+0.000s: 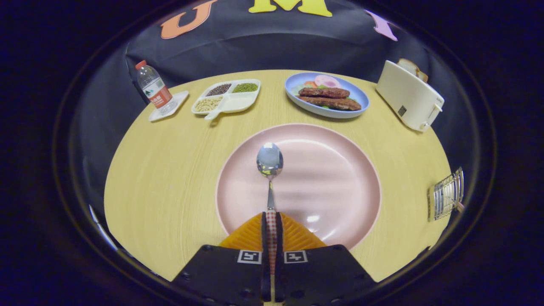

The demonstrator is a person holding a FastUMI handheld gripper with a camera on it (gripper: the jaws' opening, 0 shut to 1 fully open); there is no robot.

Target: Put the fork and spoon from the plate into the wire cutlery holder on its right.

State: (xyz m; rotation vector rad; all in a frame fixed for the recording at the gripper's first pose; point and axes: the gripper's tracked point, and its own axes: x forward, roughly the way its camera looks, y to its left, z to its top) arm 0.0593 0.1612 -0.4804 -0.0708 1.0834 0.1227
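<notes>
Gripper [270, 223] nearest, at six o'clock, fingers clamped on the checked handle of the spoon [270, 161], bowl poised over the pink plate [340, 178]. Spoon-carrying step by the look of it; no fork to be seen. Next, likely a swing toward three o'clock, to the wire cutlery holder [445, 195], then lowering handle-first.

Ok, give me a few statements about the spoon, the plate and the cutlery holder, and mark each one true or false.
1. The gripper is shut on the spoon handle. True.
2. The spoon's bowl points away from the fingers, over the pink plate. True.
3. A fork lies on the pink plate. False: no fork is visible there.
4. The wire cutlery holder stands left of the plate. False: it stands to its right.
5. The toaster is empty. False: bread sticks out.
</notes>
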